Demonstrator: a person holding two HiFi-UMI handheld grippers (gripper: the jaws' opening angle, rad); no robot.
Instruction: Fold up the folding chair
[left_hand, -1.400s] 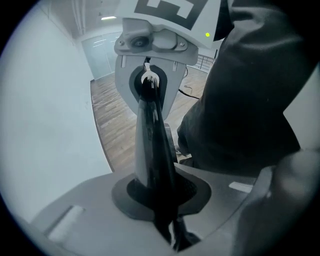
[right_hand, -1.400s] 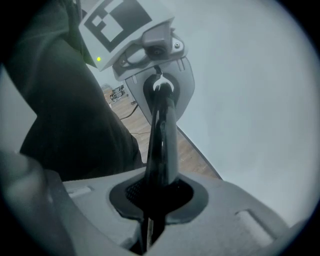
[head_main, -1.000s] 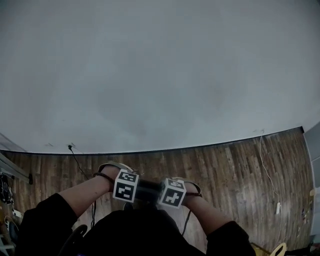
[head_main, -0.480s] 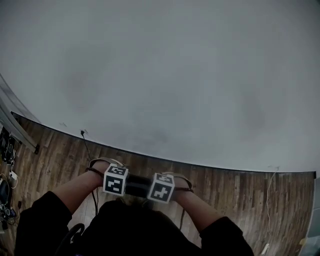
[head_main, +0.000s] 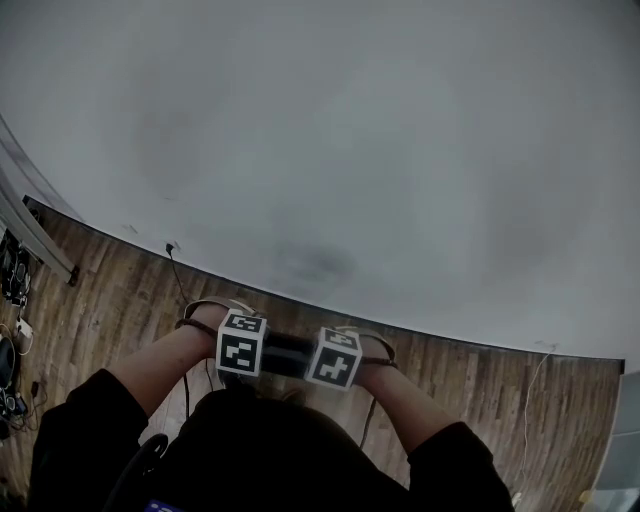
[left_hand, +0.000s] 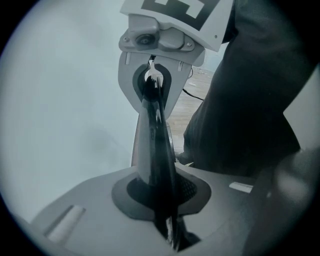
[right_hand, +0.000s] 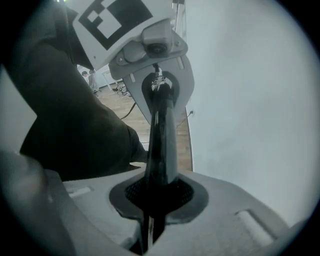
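Observation:
No folding chair shows in any view. In the head view my left gripper (head_main: 243, 352) and right gripper (head_main: 337, 365) are held side by side close to my body, marker cubes facing up, a short dark bar joining them. In the left gripper view its jaws are pressed together with nothing between them, the left gripper (left_hand: 151, 85) tips reaching the right gripper's housing (left_hand: 160, 37). In the right gripper view the right gripper (right_hand: 161, 92) is likewise shut and empty, its tips against the left gripper's housing (right_hand: 150, 47).
A plain pale wall (head_main: 350, 150) fills most of the head view. A strip of wooden floor (head_main: 110, 300) runs along its base. A black cable (head_main: 182, 285) trails from the wall across the floor. Dark gear (head_main: 8, 275) lies at the left edge. My dark clothing (head_main: 260, 450) fills the bottom.
The view has swung, so the wall's base now slants down to the right. Both grippers have shifted sideways together and rolled a little, still joined and shut.

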